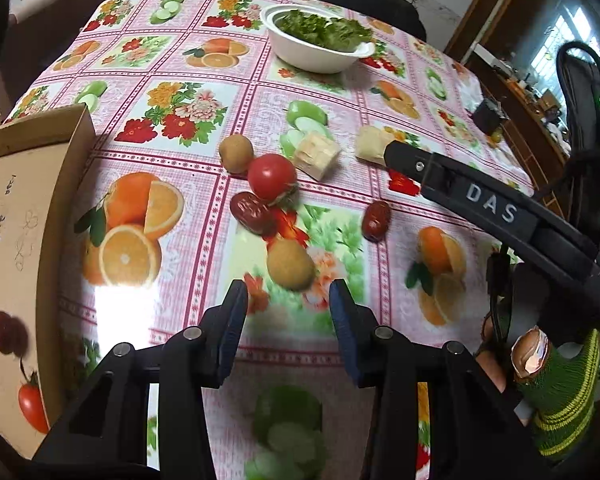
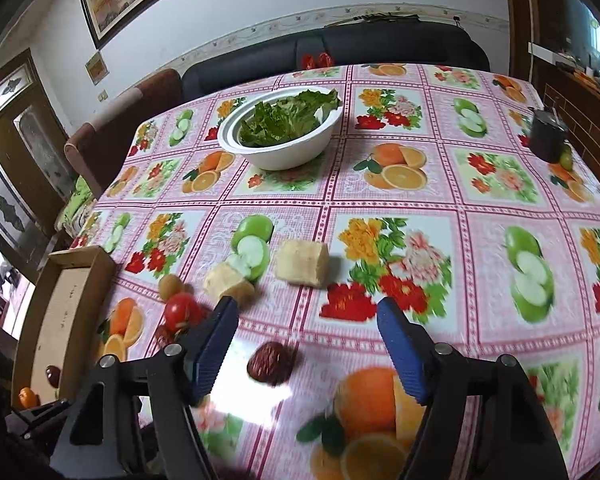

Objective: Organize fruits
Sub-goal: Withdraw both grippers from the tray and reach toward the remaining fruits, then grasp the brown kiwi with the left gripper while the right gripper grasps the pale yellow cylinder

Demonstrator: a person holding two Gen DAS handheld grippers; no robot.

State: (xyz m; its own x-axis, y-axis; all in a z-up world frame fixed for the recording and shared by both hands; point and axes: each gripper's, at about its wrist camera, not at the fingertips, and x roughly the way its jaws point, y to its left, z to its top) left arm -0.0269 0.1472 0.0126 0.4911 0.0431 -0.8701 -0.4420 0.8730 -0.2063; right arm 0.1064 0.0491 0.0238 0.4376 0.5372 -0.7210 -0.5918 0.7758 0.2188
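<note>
Both wide-open claws, left claw [image 1: 288, 288] and right claw [image 2: 306, 308], hover over scattered fruit.

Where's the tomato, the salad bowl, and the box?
tomato [image 1: 271, 176]: left wrist view, middle of its red skin.
bowl [image 2: 296, 151]: right wrist view, its white outer wall.
box [image 1: 58, 216]: left wrist view, its cardboard side wall.

**Counted on the table and in the tray**

Three red dates [image 1: 252, 213] [image 1: 376, 221] [image 1: 5, 332], two tomatoes [image 1: 271, 176] [image 1: 33, 406], two brown round fruits [image 1: 236, 153] [image 1: 290, 264] and two pale cut chunks [image 1: 316, 154] [image 1: 370, 143] are counted. One cardboard tray [image 1: 56, 216] and one white bowl [image 1: 312, 58] are seen.
</note>
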